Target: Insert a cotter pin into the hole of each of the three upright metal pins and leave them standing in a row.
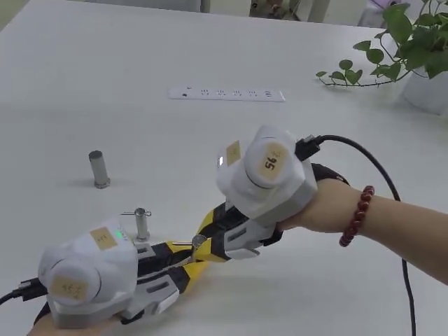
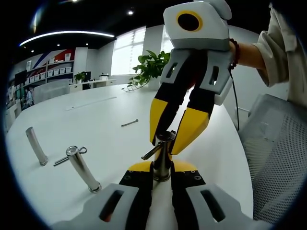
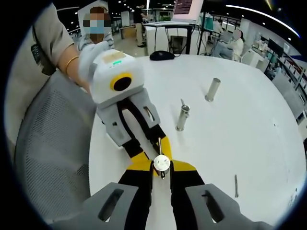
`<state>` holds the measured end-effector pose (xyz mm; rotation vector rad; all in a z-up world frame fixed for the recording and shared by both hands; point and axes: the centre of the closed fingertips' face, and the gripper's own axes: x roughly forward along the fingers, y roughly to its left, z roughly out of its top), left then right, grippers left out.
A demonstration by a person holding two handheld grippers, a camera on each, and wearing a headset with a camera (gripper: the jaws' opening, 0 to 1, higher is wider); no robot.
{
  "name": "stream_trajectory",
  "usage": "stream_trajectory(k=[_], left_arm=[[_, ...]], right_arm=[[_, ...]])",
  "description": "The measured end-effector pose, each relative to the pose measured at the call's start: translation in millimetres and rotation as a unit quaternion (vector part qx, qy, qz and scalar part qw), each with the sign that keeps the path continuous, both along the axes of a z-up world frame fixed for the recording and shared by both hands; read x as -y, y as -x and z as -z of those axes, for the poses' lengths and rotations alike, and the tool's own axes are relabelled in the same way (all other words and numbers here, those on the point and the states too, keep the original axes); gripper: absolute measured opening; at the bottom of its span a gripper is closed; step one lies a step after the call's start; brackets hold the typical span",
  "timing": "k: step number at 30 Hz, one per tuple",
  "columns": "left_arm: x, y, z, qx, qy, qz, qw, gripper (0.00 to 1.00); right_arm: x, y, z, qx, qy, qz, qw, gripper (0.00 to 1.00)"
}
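Metal pin [image 2: 163, 154] stands clamped in left gripper [image 2: 162, 168]; right gripper [image 3: 161, 167] pinches its top.

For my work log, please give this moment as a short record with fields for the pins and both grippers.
left gripper: shut on base of held pin
right gripper: jaws around held pin's top, where a cotter pin sticks out; grip unclear
middle pin: standing, cotter pin through it
far pin: standing, no cotter pin
spare cotter pin: lying on table
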<state>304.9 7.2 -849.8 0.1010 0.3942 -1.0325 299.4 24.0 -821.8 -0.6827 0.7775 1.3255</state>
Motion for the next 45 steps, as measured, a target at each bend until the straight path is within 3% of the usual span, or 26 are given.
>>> stream_trajectory(k=[15,25,35,45], left_arm=[[-4.7,3.1,-7.7,-0.006,0.017,0.005,0.9998,0.27],[-19.6,8.9,-13.4,-0.008,0.017,0.0,0.9998,0.33],[-32.6,25.3,-27.2,-0.006,0.029,0.003,0.9996,0.4],[-40.8,32.3,-35.1,-0.009,0.039,-0.003,0.9992,0.44]], right_arm=[[0.1,1.7,-0.9,0.007,-0.001,-0.009,0.9999,0.12],[4.9,-0.4,-2.2,0.015,0.008,-0.015,0.9997,0.12],[5.7,-12.9,-7.5,0.015,0.015,-0.013,0.9997,0.12],[1.7,-26.2,-7.7,0.02,0.019,-0.017,0.9995,0.13]])
